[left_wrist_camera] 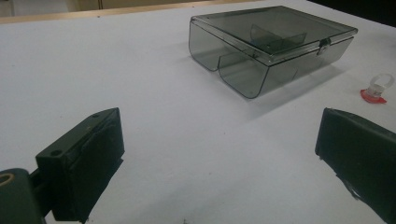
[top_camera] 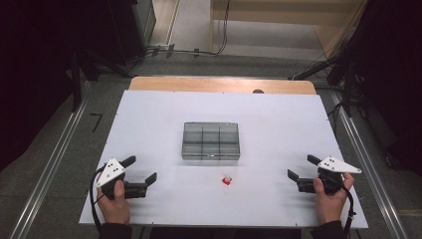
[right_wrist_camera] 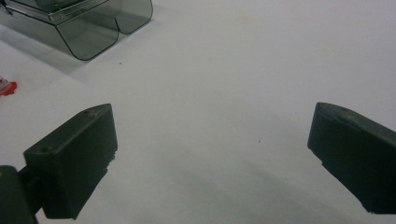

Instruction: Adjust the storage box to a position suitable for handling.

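Both tools, left tool (top_camera: 141, 172) and right tool (top_camera: 302, 169), rest spread and empty on the white table (top_camera: 149, 114); the small red piece (top_camera: 227, 180), lying just before the closed smoky box (top_camera: 211, 141), likely needs a low, centred pinch.

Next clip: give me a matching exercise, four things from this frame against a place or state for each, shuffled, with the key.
Things
1. box
2. red piece
3. left gripper
4. right gripper

Places or states
A. near the right edge of the white sheet, jaws wide apart, nothing between them
B. middle of the sheet, lid shut, smoky clear plastic with dividers
C. near the left edge of the sheet, jaws wide apart, nothing between them
D. lying loose on the sheet just in front of the box, touched by nothing

Pairs: 1-B, 2-D, 3-C, 4-A
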The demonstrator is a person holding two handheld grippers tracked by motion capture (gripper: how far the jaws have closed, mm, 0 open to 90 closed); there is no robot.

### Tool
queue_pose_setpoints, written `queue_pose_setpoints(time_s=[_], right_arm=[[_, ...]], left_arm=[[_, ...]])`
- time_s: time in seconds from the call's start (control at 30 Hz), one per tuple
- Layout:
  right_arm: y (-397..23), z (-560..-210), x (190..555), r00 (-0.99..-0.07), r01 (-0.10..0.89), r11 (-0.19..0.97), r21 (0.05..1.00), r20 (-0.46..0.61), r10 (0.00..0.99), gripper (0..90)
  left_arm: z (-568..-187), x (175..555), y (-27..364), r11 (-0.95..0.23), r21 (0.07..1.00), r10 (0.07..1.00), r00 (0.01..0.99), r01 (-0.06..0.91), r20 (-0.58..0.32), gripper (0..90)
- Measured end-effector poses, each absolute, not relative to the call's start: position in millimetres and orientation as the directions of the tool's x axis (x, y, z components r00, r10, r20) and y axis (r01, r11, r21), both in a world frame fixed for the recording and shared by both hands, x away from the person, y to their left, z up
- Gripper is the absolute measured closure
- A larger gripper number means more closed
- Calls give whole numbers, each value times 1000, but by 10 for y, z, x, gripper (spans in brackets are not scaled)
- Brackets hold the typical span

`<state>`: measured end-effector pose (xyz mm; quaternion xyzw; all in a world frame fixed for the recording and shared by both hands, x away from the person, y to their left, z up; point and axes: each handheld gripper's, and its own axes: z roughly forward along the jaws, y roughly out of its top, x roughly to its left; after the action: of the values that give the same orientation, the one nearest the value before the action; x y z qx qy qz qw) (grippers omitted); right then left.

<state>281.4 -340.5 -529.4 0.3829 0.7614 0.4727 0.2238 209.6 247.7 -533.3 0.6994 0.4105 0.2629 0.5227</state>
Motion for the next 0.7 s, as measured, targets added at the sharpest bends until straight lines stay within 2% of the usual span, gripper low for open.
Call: queue_pose_setpoints(time_s=[0.27,0.53,0.7], right_arm=[[-3384,-5253,2771,-599,370,272,888,4,801,1],[-3304,-5123,2782,-613,391,266,881,34,789,2],[-3221,-5026,2888,-639,427,280,860,68,766,40]], left_arm=[[-5334,2084,2478,-112,950,847,527,291,-61,14],[-5336,2074,2492,-97,953,848,525,286,-71,14],[-5336,2085,2489,-101,951,847,526,294,-73,14]])
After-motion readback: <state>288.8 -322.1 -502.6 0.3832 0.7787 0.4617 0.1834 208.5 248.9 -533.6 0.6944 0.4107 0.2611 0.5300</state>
